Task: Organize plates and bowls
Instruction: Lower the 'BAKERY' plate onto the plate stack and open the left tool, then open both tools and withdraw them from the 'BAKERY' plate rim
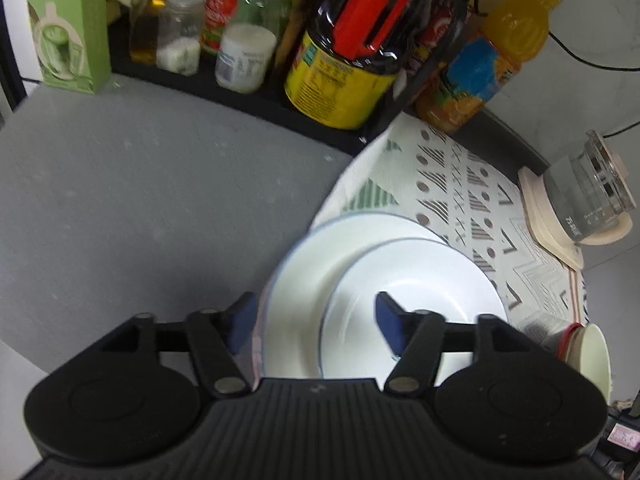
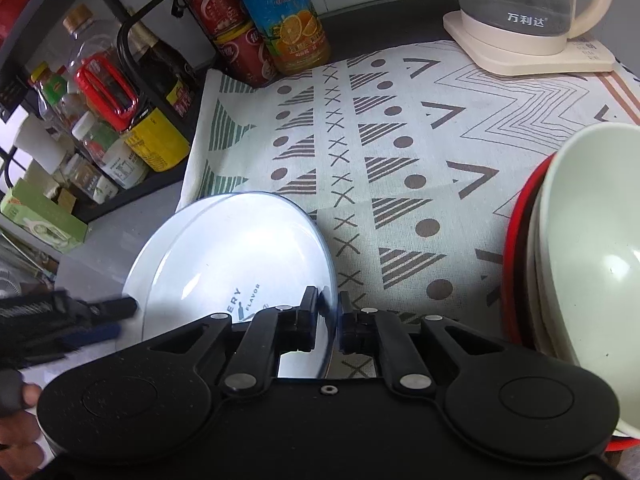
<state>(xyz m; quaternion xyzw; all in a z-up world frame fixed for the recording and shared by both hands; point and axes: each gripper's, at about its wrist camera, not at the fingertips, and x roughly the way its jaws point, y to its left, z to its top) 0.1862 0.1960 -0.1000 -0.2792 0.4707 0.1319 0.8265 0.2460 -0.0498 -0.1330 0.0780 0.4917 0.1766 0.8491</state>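
My right gripper is shut on the rim of a white plate with a thin blue edge, holding it tilted at the left edge of the patterned cloth. In the left wrist view two white plates show, a smaller one lying over a larger one. My left gripper is open, its blue pads either side of the plates' near rims; it also shows at the left of the right wrist view. A pale green bowl is stacked in a red-rimmed dish at the right.
A black rack at the back holds bottles, jars and a yellow-labelled dark bottle. An orange juice bottle and red cans stand behind the cloth. A glass kettle sits on its cream base at the back right. Grey counter lies left.
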